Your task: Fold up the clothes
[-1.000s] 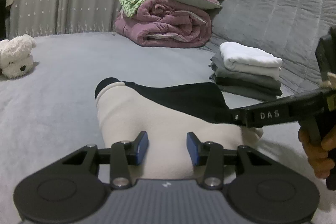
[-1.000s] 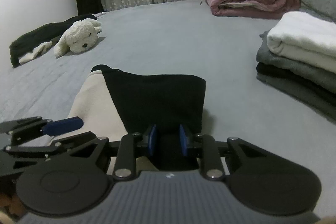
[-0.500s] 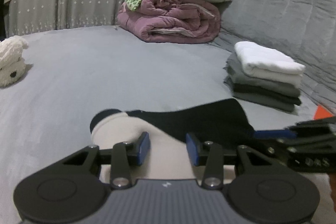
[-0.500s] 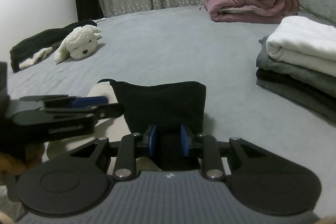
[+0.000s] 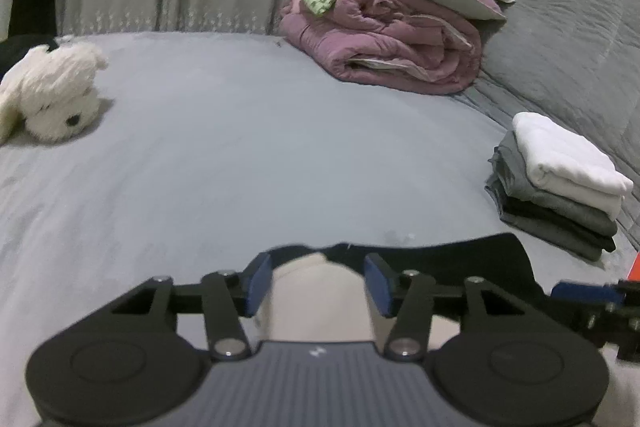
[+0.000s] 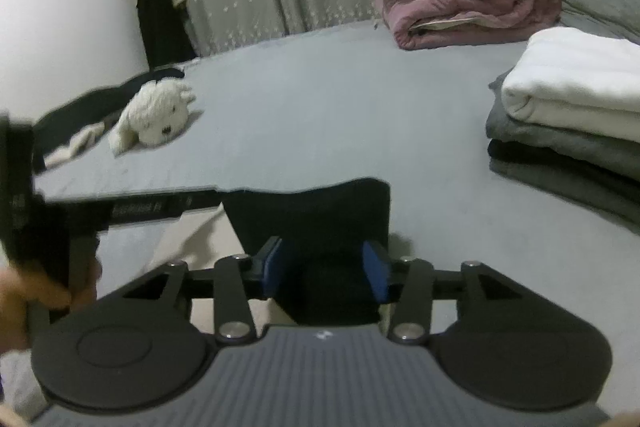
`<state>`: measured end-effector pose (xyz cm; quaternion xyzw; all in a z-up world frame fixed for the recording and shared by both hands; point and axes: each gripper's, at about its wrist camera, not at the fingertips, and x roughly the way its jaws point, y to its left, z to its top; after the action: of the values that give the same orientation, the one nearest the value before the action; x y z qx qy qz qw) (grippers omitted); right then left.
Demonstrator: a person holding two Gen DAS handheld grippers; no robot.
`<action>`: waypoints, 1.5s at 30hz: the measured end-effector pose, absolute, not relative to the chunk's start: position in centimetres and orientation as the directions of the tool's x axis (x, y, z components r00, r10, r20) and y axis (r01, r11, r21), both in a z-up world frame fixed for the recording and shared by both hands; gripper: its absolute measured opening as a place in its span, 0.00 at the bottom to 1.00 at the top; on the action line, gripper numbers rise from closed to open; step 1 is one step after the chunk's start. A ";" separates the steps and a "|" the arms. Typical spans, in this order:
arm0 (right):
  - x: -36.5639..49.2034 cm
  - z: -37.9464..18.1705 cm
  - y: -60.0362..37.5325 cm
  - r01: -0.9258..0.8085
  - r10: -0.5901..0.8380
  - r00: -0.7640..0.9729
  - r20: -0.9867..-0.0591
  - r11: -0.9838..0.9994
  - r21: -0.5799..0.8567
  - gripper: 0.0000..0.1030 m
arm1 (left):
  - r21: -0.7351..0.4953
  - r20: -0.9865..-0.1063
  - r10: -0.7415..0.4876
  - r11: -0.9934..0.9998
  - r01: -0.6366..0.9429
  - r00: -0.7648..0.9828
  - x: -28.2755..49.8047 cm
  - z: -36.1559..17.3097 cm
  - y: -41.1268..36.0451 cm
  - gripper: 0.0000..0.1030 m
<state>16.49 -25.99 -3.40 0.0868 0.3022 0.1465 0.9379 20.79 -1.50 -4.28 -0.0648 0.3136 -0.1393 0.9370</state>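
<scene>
Over folded garment (image 5: 320, 291) on bed: left gripper (image 5: 318, 283), right gripper (image 6: 325, 269) angled down, jaws just parted, gripping nothing.

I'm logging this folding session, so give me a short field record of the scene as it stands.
surface: grey bed
garment in work: black and cream garment, lying flat
left tongs: open, just been opening, cream part between the pads
right tongs: open, just been opening, black part between the pads
finished pile: folded stack, white piece on top
other items: plush dog; rolled pink quilt
</scene>
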 end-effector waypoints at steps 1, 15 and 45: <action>16.5 -3.3 -26.2 -0.214 0.329 0.776 -0.539 0.940 0.266 0.50 | -0.220 -0.576 -0.304 0.952 0.214 0.759 20.6 -4.4 -1.3 0.58; 17.7 -5.1 -29.4 -0.061 0.391 0.699 -0.599 0.867 0.495 0.61 | -0.456 -0.632 -0.413 0.882 0.117 0.656 18.9 -6.6 0.5 0.76; 17.3 -6.8 -31.9 0.064 0.547 0.683 -0.484 0.615 0.786 0.48 | -0.597 -0.537 -0.445 0.801 0.050 0.716 18.0 -6.0 -1.6 0.43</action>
<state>17.34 -31.91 -6.81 0.4133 0.3698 0.1473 0.8190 17.98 -1.64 -6.01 -0.2826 0.3496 -0.1404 0.8821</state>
